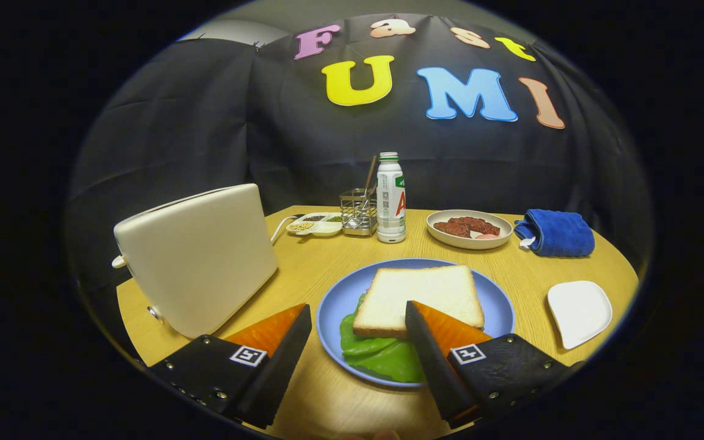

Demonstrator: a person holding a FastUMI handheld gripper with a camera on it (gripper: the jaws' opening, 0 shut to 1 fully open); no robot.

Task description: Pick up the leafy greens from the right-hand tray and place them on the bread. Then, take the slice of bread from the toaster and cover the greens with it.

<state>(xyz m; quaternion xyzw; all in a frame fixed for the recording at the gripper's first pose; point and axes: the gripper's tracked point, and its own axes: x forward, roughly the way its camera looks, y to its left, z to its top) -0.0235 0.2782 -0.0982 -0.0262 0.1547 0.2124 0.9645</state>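
Gripper view: gripper fingers nearest the lens, spread wide, holding nothing; right finger tip overlaps the near right corner of the bread slice, contact unclear. Slice sits flat on top of the leafy greens on the blue plate, just ahead of and between the fingers. Greens stick out from under the slice's near-left edge toward the gripper. Whether another slice lies beneath the greens is hidden. Judging by layout, covering step looks done or nearly done.

Handling guess: bread is light, soft, dents easily, not slippery; take it by opposite edges with a gentle squeeze. Greens look floppy and glossy, likely slick; pinch a thick fold at the exposed edge.

Orientation: slice roughly square, no clear long axis, edges turned a little relative to the fingers, one corner toward the right finger. Greens' long axis runs along the near plate rim.

Toaster stands left of the plate on the table. Small white tray sits right of the plate. Beyond: bottle, dish of meat, blue cloth.
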